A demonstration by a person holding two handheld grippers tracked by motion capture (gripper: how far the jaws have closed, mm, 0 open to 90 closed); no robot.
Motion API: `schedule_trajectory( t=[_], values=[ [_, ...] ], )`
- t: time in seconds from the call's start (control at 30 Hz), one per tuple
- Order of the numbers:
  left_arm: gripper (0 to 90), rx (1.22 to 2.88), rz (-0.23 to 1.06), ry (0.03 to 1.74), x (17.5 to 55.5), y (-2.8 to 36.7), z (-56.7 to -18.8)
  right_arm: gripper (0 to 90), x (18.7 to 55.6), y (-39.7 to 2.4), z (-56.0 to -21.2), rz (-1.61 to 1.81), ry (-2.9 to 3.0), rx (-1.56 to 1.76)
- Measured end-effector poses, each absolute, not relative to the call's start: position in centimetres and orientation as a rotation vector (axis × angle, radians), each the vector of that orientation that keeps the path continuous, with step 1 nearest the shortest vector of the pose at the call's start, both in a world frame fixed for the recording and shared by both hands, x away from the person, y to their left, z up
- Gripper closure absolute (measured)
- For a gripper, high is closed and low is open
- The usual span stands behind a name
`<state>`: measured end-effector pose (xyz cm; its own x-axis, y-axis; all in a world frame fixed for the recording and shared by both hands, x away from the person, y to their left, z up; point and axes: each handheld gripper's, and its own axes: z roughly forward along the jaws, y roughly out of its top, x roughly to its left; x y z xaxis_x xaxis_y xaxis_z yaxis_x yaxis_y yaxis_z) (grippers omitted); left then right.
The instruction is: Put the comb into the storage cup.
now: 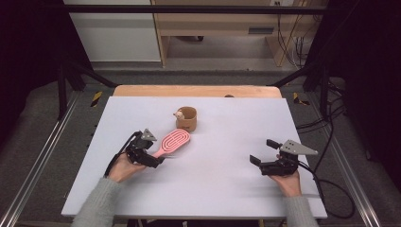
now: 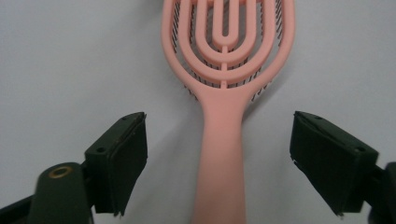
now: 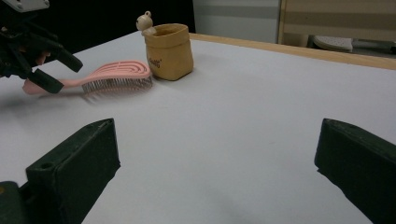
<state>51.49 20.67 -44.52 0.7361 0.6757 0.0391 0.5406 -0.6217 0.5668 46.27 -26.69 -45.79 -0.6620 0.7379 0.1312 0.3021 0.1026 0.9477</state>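
Clearly your left tongs [image 2: 219,158] straddle the pink hairbrush [image 1: 171,143] handle on the table [image 1: 227,175], pads not yet touching. It's light, stiff, smooth plastic: grip mid-handle. Your right tongs [image 1: 265,153] hang released, well apart.

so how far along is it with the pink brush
Early. Done: the left tool is set astride the pink brush's handle, which lies between its jaws. In hand: the grasp itself; the pads do not yet touch the handle, and the brush lies bristles-down on the table. Left: closing, lifting, perhaps moving it to the tan pouch. The right tool waits open.
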Motion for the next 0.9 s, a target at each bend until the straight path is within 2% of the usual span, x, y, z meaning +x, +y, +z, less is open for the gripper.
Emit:
schedule_trajectory(
  t=[0.37,0.73,0.9],
  values=[
    [44.0,2.436,0.316,0.925,51.67,20.42,-44.87,0.5,46.28,-26.67,-45.81,1.581,2.015,1.019],
    [58.6,2.442,0.252,0.935,52.02,20.47,-45.06,0.5,46.27,-26.67,-45.8,1.582,2.015,1.019],
    [63.5,2.454,0.26,0.934,52.07,20.41,-45.05,0.5,46.27,-26.67,-45.8,1.582,2.014,1.02]
  ],
)
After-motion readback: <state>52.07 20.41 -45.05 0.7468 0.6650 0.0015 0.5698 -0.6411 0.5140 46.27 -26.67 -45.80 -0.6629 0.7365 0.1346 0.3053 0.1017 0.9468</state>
